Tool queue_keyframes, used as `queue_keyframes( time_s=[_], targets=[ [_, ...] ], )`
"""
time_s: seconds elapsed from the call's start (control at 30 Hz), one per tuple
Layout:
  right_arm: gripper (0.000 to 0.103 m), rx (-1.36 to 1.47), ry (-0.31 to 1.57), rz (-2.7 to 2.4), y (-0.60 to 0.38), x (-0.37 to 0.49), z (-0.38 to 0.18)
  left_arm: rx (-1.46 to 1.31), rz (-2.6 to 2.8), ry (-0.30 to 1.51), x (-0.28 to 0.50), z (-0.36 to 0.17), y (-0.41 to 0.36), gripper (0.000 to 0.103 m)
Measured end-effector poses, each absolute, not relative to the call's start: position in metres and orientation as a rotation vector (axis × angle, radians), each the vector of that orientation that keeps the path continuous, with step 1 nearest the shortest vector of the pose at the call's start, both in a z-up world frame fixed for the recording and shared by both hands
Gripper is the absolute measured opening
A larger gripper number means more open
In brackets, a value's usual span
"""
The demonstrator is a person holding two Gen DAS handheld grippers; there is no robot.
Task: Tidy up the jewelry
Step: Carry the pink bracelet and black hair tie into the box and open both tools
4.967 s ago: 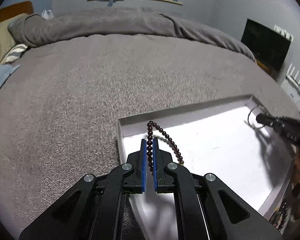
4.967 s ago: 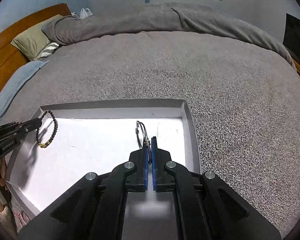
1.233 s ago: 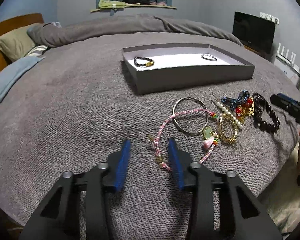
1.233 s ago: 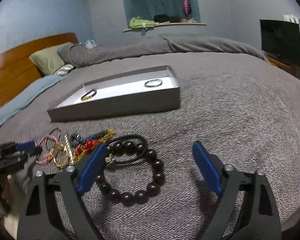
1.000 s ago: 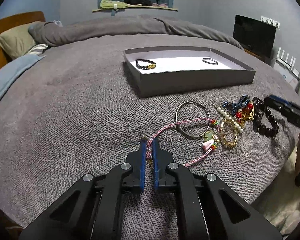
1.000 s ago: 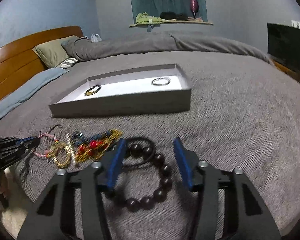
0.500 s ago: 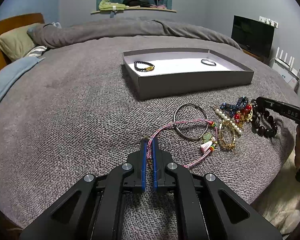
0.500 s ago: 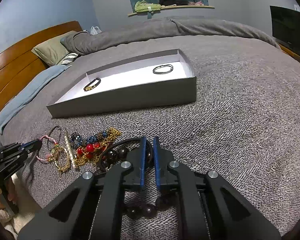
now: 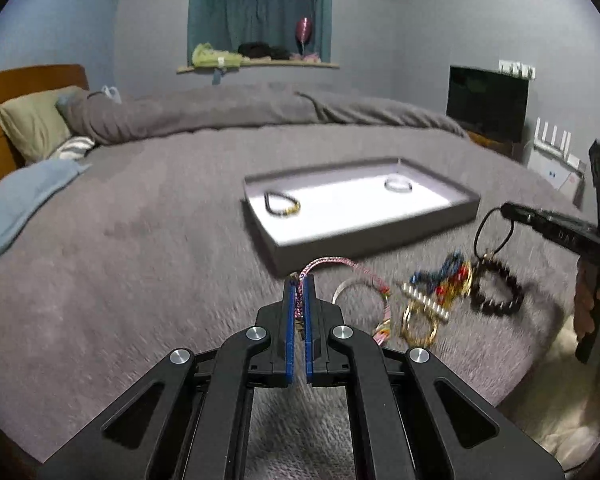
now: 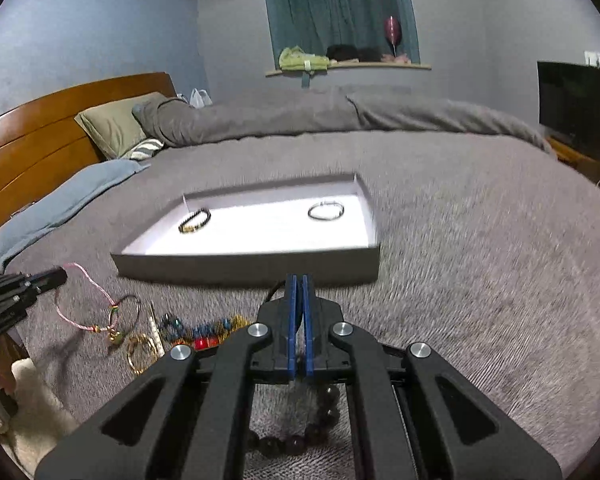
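Note:
My left gripper (image 9: 299, 280) is shut on a pink braided cord bracelet (image 9: 342, 263) and lifts it off the grey bed; the same bracelet hangs from it in the right wrist view (image 10: 90, 280). My right gripper (image 10: 299, 280) is shut on a thin black cord loop (image 9: 494, 234), raised above the bedspread. A grey tray (image 9: 380, 232) with a white floor holds a dark bead bracelet (image 9: 282, 204) and a thin ring bracelet (image 9: 398, 185). Loose jewelry (image 9: 436, 288) and a large dark bead bracelet (image 9: 496, 292) lie in front of the tray.
The bed edge is close to me, with pale floor (image 9: 556, 412) beyond it. A silver bangle (image 9: 360, 292) and a gold bracelet (image 9: 418, 322) lie in the pile. Pillows (image 10: 112, 128) and a wooden headboard (image 10: 40, 140) stand at the left, a dark TV (image 9: 488, 102) at the right.
Both grippers have risen from the bedspread, the left lifting the pink cord bracelet, the right lifting the black cord loop. The large bead bracelet stays on the bed.

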State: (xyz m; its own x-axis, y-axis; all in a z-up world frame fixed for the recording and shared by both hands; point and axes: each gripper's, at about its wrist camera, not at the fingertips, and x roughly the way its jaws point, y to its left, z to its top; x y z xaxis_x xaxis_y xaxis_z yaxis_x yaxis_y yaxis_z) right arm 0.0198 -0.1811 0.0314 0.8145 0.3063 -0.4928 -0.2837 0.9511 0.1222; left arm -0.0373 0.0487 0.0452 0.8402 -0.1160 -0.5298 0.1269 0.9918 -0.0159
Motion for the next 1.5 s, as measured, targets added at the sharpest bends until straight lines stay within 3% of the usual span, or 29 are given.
queue_keyframes(
  time_s=[0.73, 1.13, 1.5],
  targets=[
    [0.003, 0.045, 0.350, 0.244, -0.174, 0.110, 0.106, -0.047, -0.136, 0.356, 0.054, 0.132, 0.039, 0.005],
    [0.003, 0.015, 0.554, 0.260, -0.167, 0.147, 0.053, -0.085, -0.137, 0.639, 0.110, 0.051, 0.041, 0.005],
    [0.003, -0.045, 0.668, 0.260, -0.160, 0.146, 0.034, -0.067, -0.148, 0.763, 0.112, 0.025, 0.044, 0.005]
  ],
)
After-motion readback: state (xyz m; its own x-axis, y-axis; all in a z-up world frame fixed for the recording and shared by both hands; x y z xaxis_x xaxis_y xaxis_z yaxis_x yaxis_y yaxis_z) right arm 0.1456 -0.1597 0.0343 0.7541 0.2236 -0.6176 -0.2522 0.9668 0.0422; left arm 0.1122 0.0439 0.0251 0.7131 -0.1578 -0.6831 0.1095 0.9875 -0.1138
